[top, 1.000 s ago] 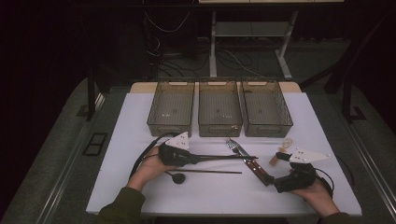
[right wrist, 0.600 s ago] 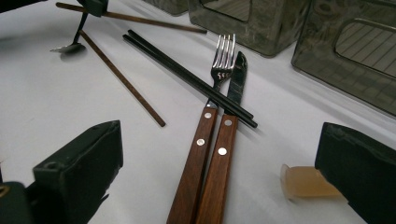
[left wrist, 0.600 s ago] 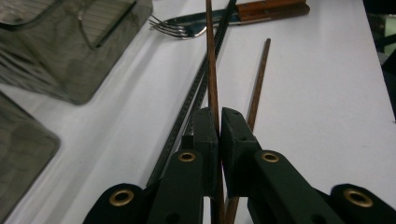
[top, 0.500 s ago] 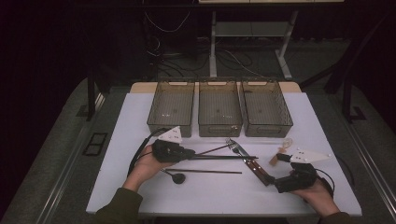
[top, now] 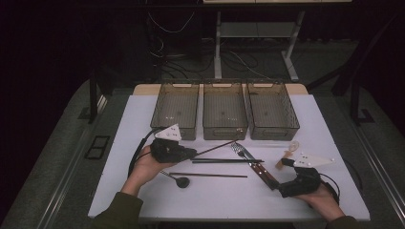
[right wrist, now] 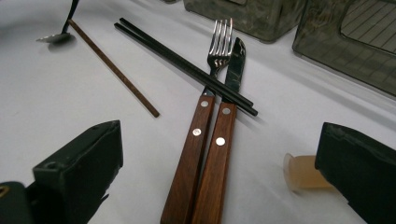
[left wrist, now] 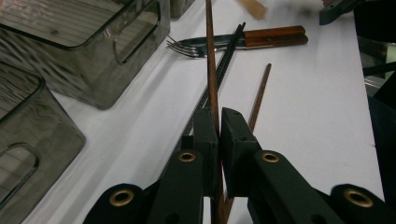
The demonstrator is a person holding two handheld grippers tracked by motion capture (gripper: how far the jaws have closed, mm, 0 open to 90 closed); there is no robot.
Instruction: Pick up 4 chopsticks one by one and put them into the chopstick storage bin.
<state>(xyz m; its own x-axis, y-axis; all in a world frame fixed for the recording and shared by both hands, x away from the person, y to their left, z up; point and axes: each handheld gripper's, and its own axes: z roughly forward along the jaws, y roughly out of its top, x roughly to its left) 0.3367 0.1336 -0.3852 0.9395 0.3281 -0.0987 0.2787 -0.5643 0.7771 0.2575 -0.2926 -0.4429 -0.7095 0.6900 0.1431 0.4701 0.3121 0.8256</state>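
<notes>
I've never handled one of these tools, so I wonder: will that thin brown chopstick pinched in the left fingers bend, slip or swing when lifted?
The brown chopstick looks straight and stiff, so it probably won't bend. The left gripper pinches it near one end, so its long free end may pivot. Its narrow, smooth shaft could slip.

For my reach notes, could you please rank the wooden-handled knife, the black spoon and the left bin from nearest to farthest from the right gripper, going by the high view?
From the right gripper:
1. Wooden-handled knife, just to its left.
2. Black spoon, farther left, near the front edge.
3. Left bin, far back-left.
</notes>
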